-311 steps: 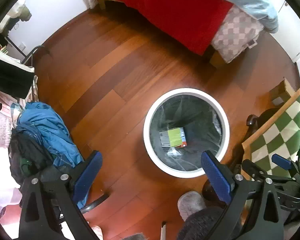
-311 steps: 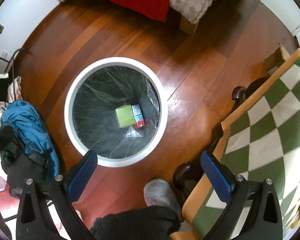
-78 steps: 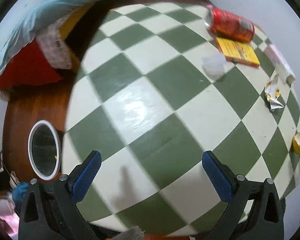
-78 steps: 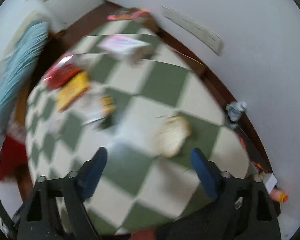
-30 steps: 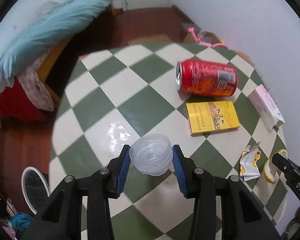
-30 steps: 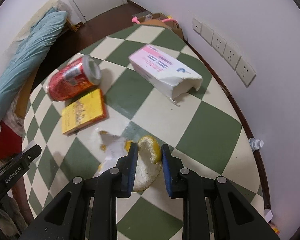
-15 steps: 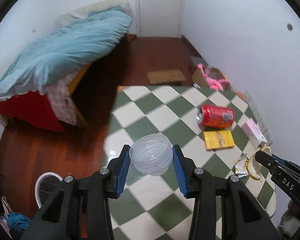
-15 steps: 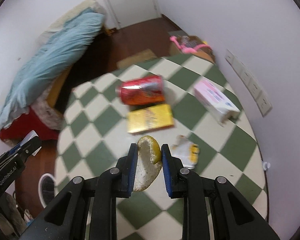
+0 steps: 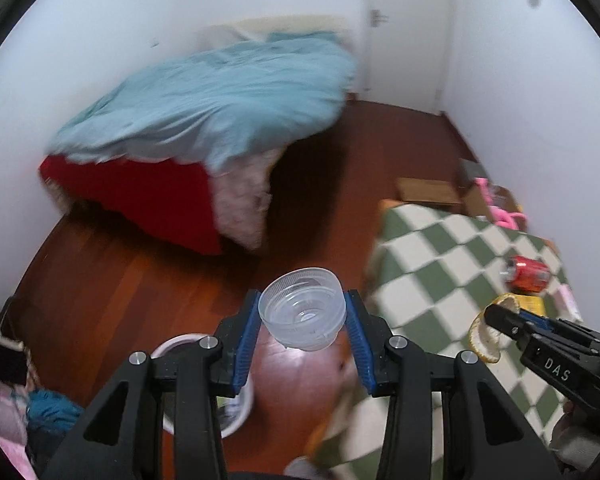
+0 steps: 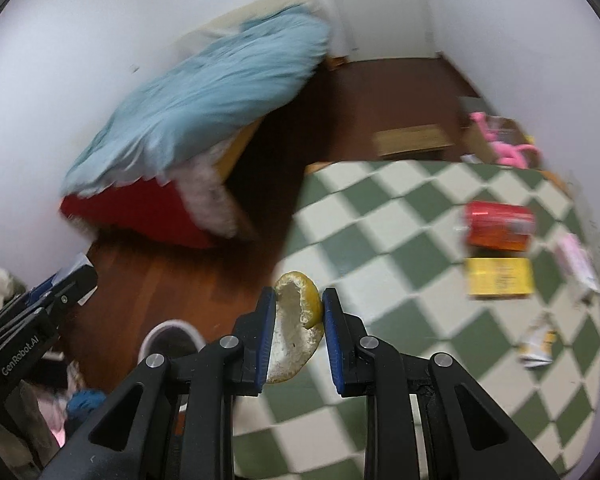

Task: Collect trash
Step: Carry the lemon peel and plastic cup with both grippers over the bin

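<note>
Clamping a plastic cup (image 9: 302,314) and peel (image 10: 296,328), both tongs (image 9: 302,334) (image 10: 298,334) hover; bin (image 9: 180,342) low left, left tongs nearer.

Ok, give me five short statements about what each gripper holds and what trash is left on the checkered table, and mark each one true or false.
1. The left gripper is shut on a clear plastic cup. True.
2. The right gripper is open and holds nothing. False: it is shut on a yellow peel.
3. A red can lies on its side on the checkered table. True.
4. The yellow box is in the white bin. False: it lies on the table beside the can.
5. The white bin stands on the table. False: it stands on the wooden floor.
</note>
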`<state>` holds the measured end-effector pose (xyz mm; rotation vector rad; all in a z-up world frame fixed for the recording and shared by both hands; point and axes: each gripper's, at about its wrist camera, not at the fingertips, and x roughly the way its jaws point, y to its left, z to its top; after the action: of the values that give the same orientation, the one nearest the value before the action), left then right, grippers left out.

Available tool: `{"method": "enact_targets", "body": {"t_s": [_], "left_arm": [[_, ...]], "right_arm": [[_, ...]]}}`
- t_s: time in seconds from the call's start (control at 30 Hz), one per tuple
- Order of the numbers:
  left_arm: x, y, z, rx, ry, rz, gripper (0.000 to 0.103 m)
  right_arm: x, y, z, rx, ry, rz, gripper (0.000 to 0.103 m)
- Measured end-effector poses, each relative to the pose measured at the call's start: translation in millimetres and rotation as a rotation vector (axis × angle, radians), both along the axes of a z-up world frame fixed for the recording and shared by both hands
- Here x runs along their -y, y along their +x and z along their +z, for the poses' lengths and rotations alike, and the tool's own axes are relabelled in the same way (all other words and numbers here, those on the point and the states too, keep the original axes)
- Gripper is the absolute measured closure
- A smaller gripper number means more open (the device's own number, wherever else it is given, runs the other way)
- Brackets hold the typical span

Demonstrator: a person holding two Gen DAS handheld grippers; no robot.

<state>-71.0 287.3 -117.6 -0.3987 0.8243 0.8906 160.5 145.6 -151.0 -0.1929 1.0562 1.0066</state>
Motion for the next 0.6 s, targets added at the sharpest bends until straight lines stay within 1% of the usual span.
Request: {"method": "enact_targets", "body": {"t_s": [0.1,0.2,0.3,0.33,0.4,0.43,0.47,0.57,0.6], "left_arm": [[-31,-46,-18,-0.015,-0.040,0.074,0.065],[-64,-90,-49,-0.030,-0.116,0.151,0.065],[-99,-132,-84,-0.033,-0.218,0.232,0.065],[-113,-146,-102,-0.040,-0.267,0.261,0.065],[-134,-166,-130,-0.018,-0.350,0.300,0.065],[-141,-171,-139,-0.018,-0.377,0.312,0.065],[-152,-178,-155,-0.015,-0.418,0.325,0.065],[-179,-188,-192,0.006,-0.529,0.333,0.064],[-183,-188,-199,0.006,-0.552,0.330,0.064]], "right_arm": [[-43,-39,-17,-0.039,-0.019,0.082,0.078],[-88,-82,-40,-0.075,-0.055,0.170,0.078],[-130,-124,-70,-0.106,-0.110,0.253,0.078],[-144,-137,-82,-0.123,-0.131,0.279,0.078],[-167,-158,-107,-0.152,-0.174,0.320,0.078],[-180,-170,-121,-0.169,-0.202,0.341,0.078],[-191,-179,-134,-0.185,-0.224,0.356,0.078],[-219,-205,-174,-0.222,-0.297,0.398,0.078],[-228,-212,-187,-0.238,-0.321,0.412,0.078]]}}
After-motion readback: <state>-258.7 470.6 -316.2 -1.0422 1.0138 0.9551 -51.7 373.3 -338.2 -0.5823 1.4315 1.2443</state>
